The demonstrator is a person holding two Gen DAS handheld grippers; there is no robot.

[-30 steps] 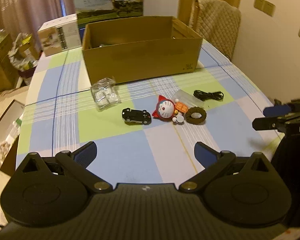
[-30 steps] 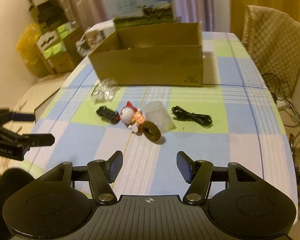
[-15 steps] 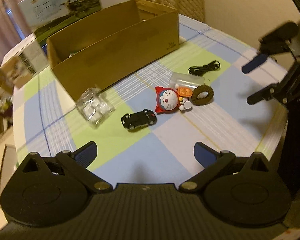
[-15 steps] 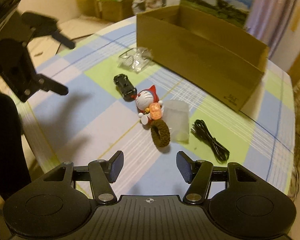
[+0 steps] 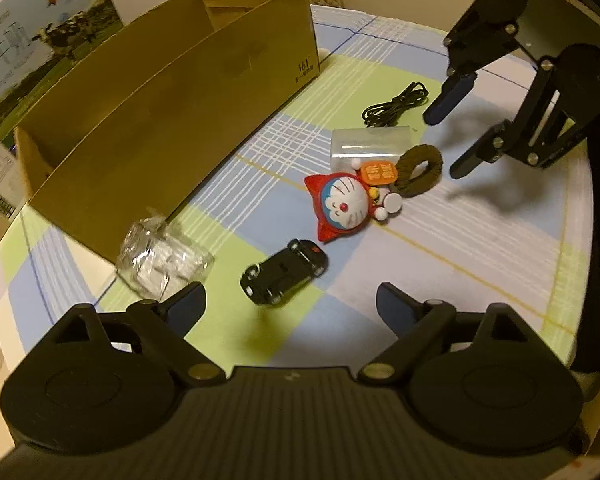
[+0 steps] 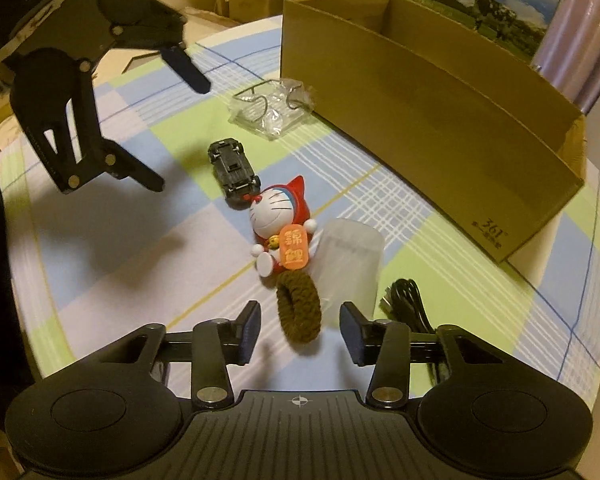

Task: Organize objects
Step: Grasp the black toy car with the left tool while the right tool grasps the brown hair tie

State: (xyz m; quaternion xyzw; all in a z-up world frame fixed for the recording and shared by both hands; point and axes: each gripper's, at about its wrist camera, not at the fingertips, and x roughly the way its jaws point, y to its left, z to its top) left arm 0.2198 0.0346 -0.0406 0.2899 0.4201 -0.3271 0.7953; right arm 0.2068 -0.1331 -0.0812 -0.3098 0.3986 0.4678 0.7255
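A black toy car [image 5: 284,278] lies on the checked tablecloth just ahead of my left gripper [image 5: 290,306]. Its jaws are wide and closing, and touch nothing. Beyond the car lie a red and blue cat figure [image 5: 344,204] with an orange tag, then a brown woven ring [image 5: 418,170]. In the right wrist view the ring [image 6: 298,306] sits between the fingers of my right gripper [image 6: 300,330]. Those jaws are closing, with a gap on each side of the ring. The cat figure [image 6: 280,220] and the car [image 6: 234,170] lie farther off. Each gripper shows in the other's view: right gripper [image 5: 448,144], left gripper [image 6: 176,132].
An open cardboard box [image 5: 172,92] stands behind the objects. A clear plastic package [image 5: 164,258] lies near its front wall. A frosted plastic bag [image 6: 350,264] lies under the ring's far side, with a black cable [image 6: 408,304] to its right. The round table's edge [image 5: 580,240] is close.
Both grippers have rolled and dropped closer to the objects. The right jaws have narrowed and the ring now lies between them. The left jaws have narrowed slightly near the car.
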